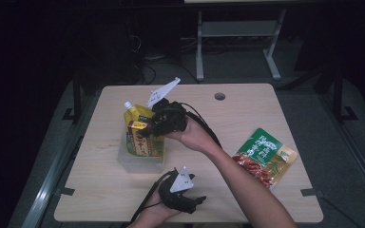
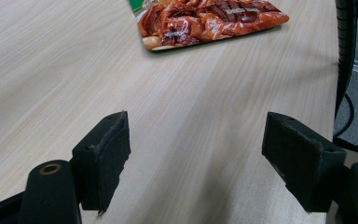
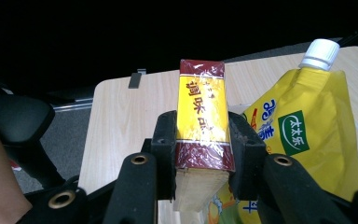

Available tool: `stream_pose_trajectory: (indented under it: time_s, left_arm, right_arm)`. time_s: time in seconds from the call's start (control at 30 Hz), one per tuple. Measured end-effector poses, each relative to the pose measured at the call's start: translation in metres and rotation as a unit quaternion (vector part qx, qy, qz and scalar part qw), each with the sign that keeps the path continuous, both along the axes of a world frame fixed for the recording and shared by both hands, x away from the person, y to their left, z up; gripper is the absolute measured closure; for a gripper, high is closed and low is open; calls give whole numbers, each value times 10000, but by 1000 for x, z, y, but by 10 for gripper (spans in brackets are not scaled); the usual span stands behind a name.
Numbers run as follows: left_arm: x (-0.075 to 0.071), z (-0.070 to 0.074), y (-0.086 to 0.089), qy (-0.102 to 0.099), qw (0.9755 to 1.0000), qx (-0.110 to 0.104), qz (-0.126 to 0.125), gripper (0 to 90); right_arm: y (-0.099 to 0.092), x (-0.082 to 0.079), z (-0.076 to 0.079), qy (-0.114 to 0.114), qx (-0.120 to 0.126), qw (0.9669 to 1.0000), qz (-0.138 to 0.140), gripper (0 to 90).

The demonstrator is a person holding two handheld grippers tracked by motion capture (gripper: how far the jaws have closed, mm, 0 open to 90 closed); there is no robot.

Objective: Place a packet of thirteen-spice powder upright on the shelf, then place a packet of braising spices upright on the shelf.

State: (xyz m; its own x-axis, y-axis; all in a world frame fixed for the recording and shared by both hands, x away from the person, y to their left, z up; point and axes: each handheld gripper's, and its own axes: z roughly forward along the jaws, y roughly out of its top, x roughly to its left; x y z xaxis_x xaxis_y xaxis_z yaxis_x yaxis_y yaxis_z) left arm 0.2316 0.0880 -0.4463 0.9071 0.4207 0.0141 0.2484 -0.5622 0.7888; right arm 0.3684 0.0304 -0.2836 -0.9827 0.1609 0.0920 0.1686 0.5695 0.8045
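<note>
My right gripper (image 3: 200, 149) is shut on a yellow and dark red box (image 3: 201, 123), its pads pressed on both sides of it. In the high view that gripper (image 1: 148, 128) holds the box (image 1: 138, 126) over a clear plastic bin (image 1: 140, 161) at the table's middle left. A yellow spouted pouch (image 1: 140, 128) with a white cap stands in the bin; it lies just right of the box (image 3: 303, 135) in the right gripper view. My left gripper (image 2: 196, 154) is open near the table's front edge, with bare wood between its jaws (image 1: 200, 199).
A green and red snack packet (image 1: 264, 156) lies flat at the right of the table (image 1: 247, 114), and its red end (image 2: 205, 21) lies ahead of the left gripper. A round cable hole (image 1: 219, 96) is near the far edge. Table legs and cables stand beyond.
</note>
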Motion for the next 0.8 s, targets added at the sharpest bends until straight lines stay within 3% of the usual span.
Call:
stream_pose_trajectory:
  time_s: [0.33, 0.53, 0.63, 0.8]
  left_arm:
    - [-1, 1, 0, -1, 10000, -35, -19, 227]
    - [-1, 0, 0, 58, 9998, -166, 50, 227]
    - [1, 2, 2, -64, 10000, -50, -10, 227]
    - [1, 2, 3, -62, 9999, -126, 14, 227]
  right_arm:
    - [2, 2, -1, -6, -8, 10000, -2, 672]
    - [7, 4, -5, 26, -54, 10000, 30, 672]
    - [9, 5, -8, 38, -79, 9999, 51, 672]
    - [15, 6, -13, 64, -115, 9999, 105, 672]
